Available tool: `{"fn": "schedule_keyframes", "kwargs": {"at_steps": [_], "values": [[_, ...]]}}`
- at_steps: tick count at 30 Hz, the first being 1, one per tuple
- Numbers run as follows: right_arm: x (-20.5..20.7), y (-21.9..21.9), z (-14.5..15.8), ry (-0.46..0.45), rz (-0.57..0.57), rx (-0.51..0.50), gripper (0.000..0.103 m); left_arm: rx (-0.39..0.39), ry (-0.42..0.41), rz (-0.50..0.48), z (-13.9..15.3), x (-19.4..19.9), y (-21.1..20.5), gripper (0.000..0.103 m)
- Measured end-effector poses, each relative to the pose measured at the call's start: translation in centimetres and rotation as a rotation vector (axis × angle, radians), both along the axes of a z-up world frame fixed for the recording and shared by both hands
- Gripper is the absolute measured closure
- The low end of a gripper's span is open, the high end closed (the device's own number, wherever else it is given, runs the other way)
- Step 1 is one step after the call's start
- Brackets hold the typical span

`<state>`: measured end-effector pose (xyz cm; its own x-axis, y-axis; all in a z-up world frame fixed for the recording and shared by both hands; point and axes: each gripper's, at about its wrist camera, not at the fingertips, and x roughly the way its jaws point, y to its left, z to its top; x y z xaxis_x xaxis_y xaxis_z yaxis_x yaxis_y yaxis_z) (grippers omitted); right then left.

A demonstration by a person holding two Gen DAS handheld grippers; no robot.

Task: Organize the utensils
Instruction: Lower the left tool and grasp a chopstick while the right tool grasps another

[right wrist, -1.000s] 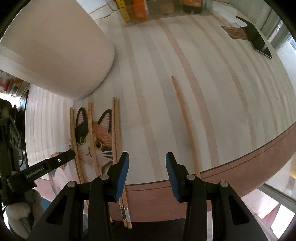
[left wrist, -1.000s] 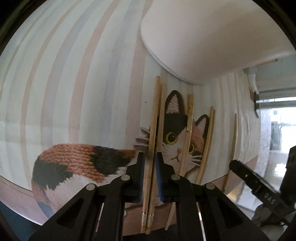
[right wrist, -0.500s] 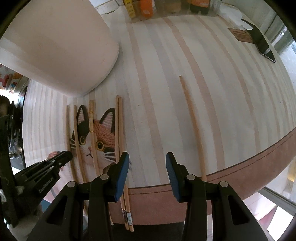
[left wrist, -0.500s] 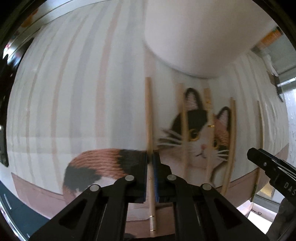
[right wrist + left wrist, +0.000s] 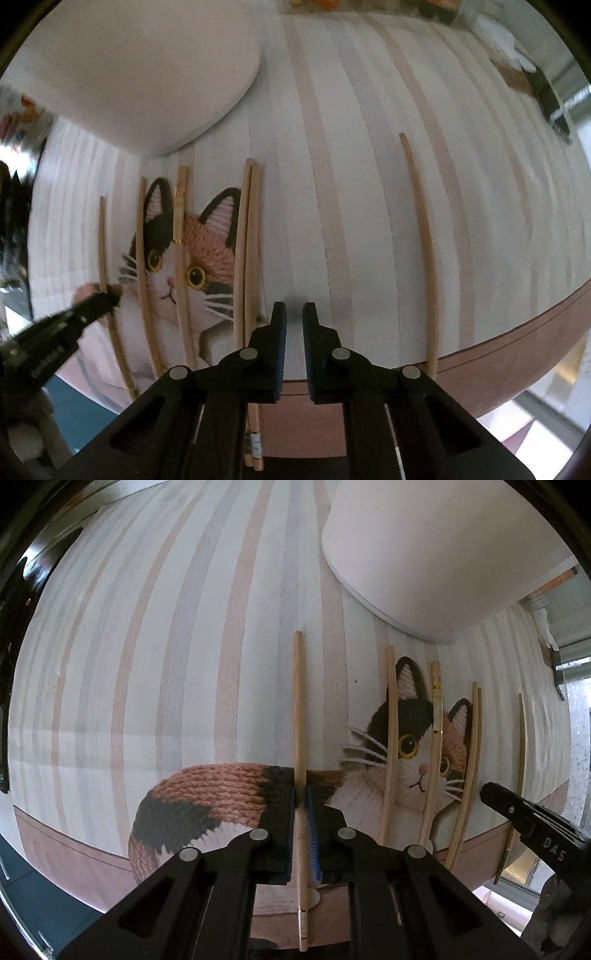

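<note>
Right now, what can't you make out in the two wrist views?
- Left wrist view: the white container is cut off by the top edge; contents unseen.
- Left wrist view: the right gripper shows as one finger at the edge, so its jaws are hidden there.
- Right wrist view: the paired chopsticks run under the right gripper's own finger.
- Right wrist view: clutter along the top edge is blurred.

Chopsticks (image 5: pixel 251 254) side by side on mat (image 5: pixel 354 184); bowl (image 5: pixel 140 74) probably behind.
</note>
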<state>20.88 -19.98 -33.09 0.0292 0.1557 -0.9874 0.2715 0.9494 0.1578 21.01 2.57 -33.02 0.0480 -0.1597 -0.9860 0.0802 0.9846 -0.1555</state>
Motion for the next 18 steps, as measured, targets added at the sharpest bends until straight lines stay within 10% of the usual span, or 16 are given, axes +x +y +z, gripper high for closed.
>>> {"fn": "schedule_keyframes", "kwargs": {"at_steps": [18], "values": [[0.4,0.6,0.1,0.01,0.003,0.057,0.098,0.001,0.0,0.007,0.7,0.6,2.0,0.095]]}}
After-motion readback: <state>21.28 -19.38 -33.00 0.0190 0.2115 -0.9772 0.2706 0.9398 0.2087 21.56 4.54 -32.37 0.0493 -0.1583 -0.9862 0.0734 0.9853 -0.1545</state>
